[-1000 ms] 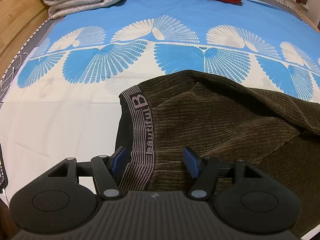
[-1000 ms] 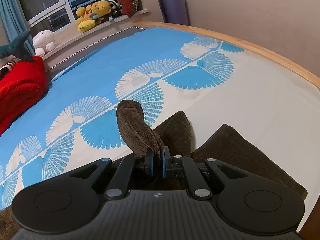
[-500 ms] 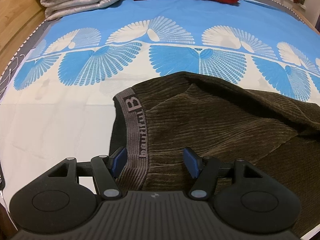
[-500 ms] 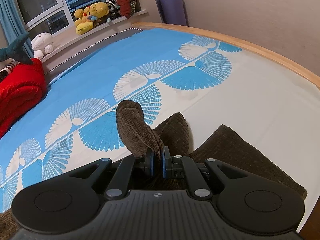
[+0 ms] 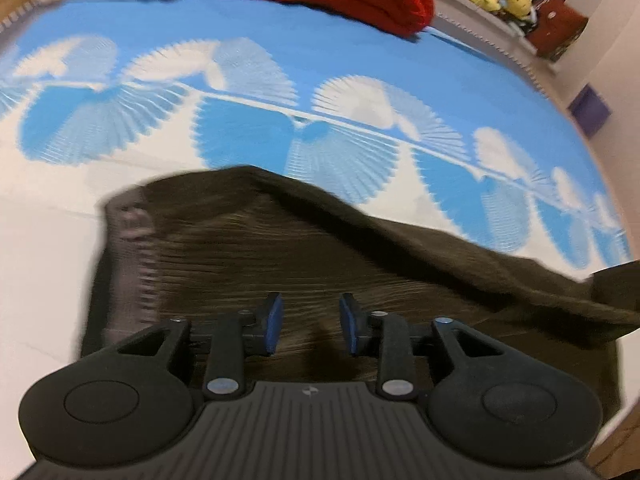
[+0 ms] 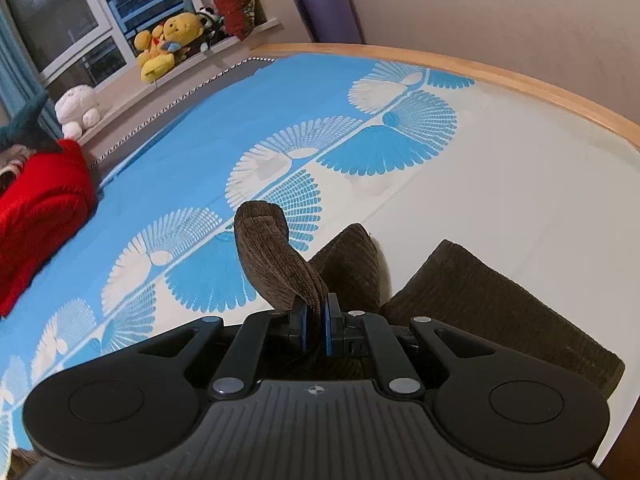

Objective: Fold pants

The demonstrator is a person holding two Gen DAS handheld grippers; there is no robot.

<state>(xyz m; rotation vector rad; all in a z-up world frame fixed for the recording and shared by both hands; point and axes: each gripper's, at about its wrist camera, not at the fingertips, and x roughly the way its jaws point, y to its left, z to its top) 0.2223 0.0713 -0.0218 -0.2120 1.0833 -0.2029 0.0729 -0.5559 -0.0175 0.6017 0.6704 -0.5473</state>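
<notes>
Left wrist view, blurred: one pair of brown corduroy pants (image 5: 304, 256) lies on the bed sheet (image 5: 48, 264) near its front edge, waistband (image 5: 128, 256) left, legs running right out of frame; the left gripper (image 5: 308, 324) hovers wide above them. Right wrist view: the right gripper (image 6: 316, 328) pinches one raised fold of the pants (image 6: 272, 264); two cuff ends lie beyond, near the sheet's (image 6: 500, 208) white right edge.

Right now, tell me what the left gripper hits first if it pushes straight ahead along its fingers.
Probably the brown pants. The left gripper is open, with corduroy fabric filling the view between and beyond its fingers. The blue-and-white bedsheet lies further on. The frame is blurred, so how high it hovers is unclear.
</notes>
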